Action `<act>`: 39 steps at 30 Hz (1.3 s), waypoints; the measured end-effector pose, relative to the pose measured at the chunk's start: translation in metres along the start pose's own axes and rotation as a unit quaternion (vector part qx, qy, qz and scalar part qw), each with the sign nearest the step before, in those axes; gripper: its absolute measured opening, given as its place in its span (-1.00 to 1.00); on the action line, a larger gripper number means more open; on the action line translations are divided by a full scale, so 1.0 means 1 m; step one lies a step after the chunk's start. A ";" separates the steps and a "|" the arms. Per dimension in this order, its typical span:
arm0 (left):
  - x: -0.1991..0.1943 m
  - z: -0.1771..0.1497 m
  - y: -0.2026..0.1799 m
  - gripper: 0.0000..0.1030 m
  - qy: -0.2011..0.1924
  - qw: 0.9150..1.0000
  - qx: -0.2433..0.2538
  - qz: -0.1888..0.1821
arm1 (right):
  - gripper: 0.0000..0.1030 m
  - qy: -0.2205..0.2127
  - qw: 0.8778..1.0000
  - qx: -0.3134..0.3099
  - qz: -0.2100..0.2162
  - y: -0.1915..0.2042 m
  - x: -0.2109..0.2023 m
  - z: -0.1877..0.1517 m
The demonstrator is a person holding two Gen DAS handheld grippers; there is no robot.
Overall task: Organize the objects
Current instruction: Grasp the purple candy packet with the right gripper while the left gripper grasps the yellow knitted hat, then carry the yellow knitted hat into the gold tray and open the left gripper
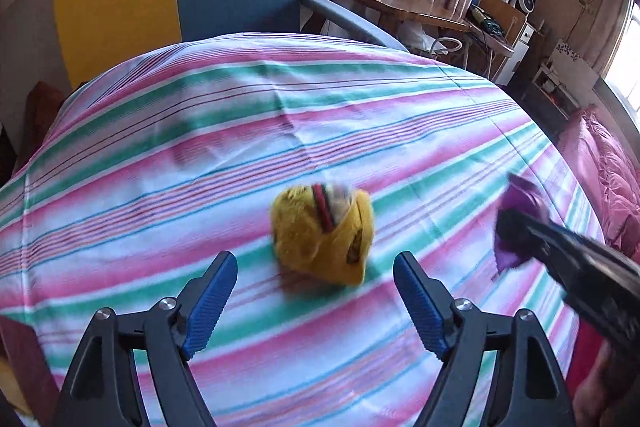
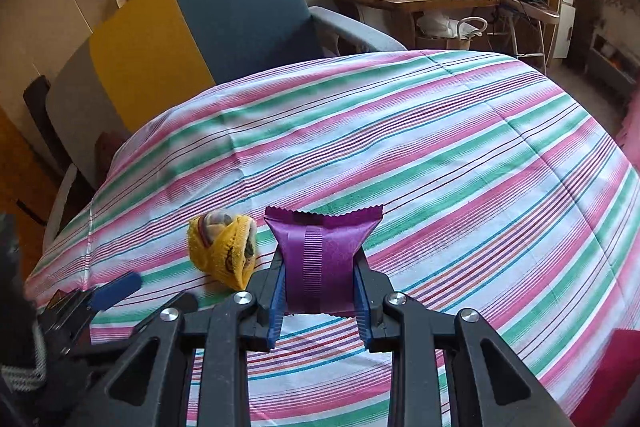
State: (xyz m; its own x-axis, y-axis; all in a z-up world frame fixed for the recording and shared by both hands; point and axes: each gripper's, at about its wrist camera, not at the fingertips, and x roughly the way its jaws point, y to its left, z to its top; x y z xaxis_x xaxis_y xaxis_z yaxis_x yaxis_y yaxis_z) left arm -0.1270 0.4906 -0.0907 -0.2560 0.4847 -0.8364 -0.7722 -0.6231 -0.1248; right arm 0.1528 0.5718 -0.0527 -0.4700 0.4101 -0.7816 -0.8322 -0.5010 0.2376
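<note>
Right wrist view shows the right gripper (image 2: 320, 279) clamping a purple crinkle-edged foil snack packet (image 2: 322, 251), which could slip, while the left gripper (image 1: 316, 291), jaws wide apart, nears the yellow rolled cloth bundle (image 1: 322, 235).

A glossy purple foil packet (image 2: 320, 259) has crimped edges. The yellow bundle (image 1: 322, 237) looks like soft knitted cloth. Striped woven cloth (image 2: 460, 155) is matt, creased. The tool pads (image 1: 212, 303) are ribbed blue plastic.

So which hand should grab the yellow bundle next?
Left. The left gripper is open, the yellow bundle lying just ahead between its fingers. The right gripper is shut on the purple packet.
</note>
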 end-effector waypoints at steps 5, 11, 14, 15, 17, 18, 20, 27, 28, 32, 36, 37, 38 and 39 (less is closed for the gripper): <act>0.046 0.012 0.005 0.17 0.044 0.999 -0.031 -0.009 | -0.44 0.005 1.000 0.004 0.008 -0.001 0.003 0.000; 0.020 -0.011 0.026 -0.15 0.039 0.996 -0.076 -0.024 | -0.44 0.014 1.000 -0.012 0.010 0.003 0.008 -0.003; -0.013 -0.029 0.030 -0.15 0.023 0.997 -0.069 -0.012 | -0.44 0.028 0.998 -0.042 0.029 0.015 0.013 -0.007; -0.024 -0.034 0.032 -0.16 0.016 0.998 -0.068 -0.007 | -0.44 0.033 0.997 -0.055 0.033 0.021 0.015 -0.009; -0.050 -0.047 0.035 -0.16 0.002 0.998 -0.061 0.005 | -0.44 0.040 0.995 -0.081 0.037 0.031 0.018 -0.013; -0.062 -0.053 0.037 -0.16 -0.004 0.998 -0.061 0.008 | -0.44 0.046 0.994 -0.095 0.038 0.036 0.020 -0.016; -0.086 -0.066 0.040 -0.16 -0.017 0.998 -0.063 0.016 | -0.44 0.058 0.991 -0.116 0.041 0.044 0.025 -0.021; -0.166 -0.115 0.066 -0.16 -0.051 0.995 -0.073 0.045 | -0.44 0.064 0.979 -0.185 0.061 0.069 0.029 -0.038; -0.180 -0.127 0.077 -0.16 -0.056 0.993 -0.084 0.052 | -0.44 0.065 0.977 -0.194 0.061 0.073 0.029 -0.041; -0.227 -0.167 0.126 -0.16 -0.073 0.984 -0.139 0.083 | -0.44 0.068 0.972 -0.219 0.050 0.079 0.032 -0.049; -0.267 -0.215 0.181 -0.16 -0.088 0.967 -0.201 0.128 | -0.44 0.068 0.970 -0.228 0.041 0.080 0.034 -0.052; -0.273 -0.228 0.195 -0.16 -0.088 0.963 -0.214 0.139 | -0.44 0.069 0.970 -0.230 0.037 0.081 0.035 -0.052; -0.277 -0.239 0.208 -0.16 -0.086 0.959 -0.227 0.148 | -0.44 0.069 0.969 -0.233 0.033 0.081 0.035 -0.053; -0.278 -0.251 0.221 -0.16 -0.082 0.954 -0.244 0.153 | -0.44 0.070 0.968 -0.237 0.030 0.082 0.036 -0.055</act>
State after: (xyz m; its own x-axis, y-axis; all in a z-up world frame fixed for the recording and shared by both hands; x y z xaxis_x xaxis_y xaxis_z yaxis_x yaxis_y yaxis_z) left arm -0.0808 0.0642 -0.0194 -0.5441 0.2988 -0.7840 -0.2942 -0.9431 -0.1552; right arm 0.0833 0.5040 -0.0931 -0.4407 0.2785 -0.8534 -0.5602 -0.8282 0.0189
